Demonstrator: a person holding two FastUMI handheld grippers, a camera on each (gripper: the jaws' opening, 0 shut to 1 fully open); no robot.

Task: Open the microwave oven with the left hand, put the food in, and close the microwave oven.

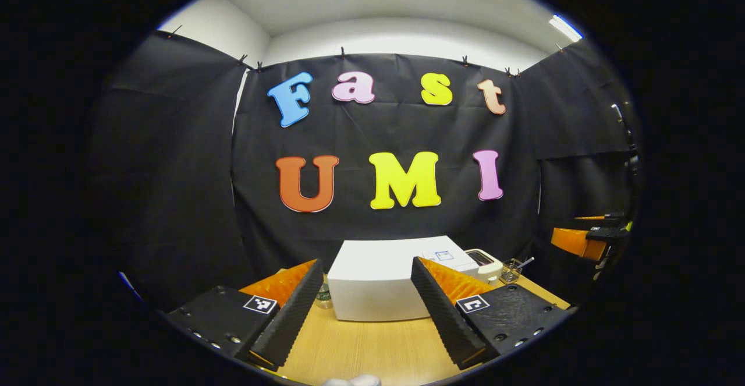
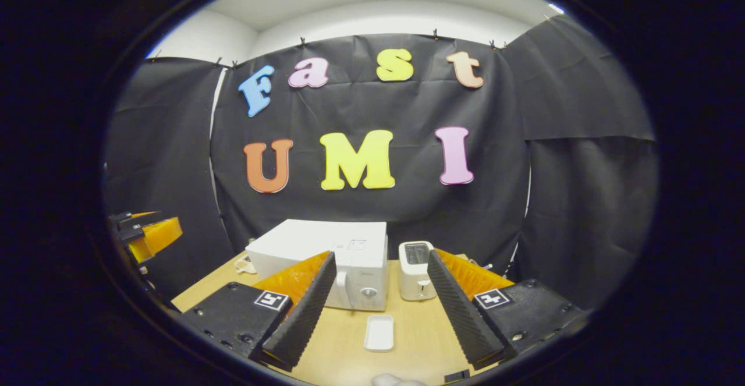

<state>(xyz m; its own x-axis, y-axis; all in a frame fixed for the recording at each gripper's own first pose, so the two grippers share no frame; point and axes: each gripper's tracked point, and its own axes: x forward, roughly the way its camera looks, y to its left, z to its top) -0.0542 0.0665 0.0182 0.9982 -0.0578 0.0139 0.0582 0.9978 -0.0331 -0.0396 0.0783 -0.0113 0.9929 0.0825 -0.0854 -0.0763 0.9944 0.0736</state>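
Both tools are held above the table (image 2: 349, 351), jaws spread wide and holding nothing. In the left gripper view the left gripper (image 1: 366, 310) has the microwave (image 1: 378, 281) dead ahead at 12 o'clock between its fingers, door shut. In the right gripper view the right gripper (image 2: 375, 310) sees the microwave's handle (image 2: 342, 290) and knob at about 11 o'clock, the handle's long axis upright. A white tray (image 2: 379, 333) lies flat in front at 12 o'clock, just short of the oven; whether it carries food I cannot tell. A toaster (image 2: 417, 269) stands at 1 o'clock. Judgement: the left tool is squarely placed for the door.
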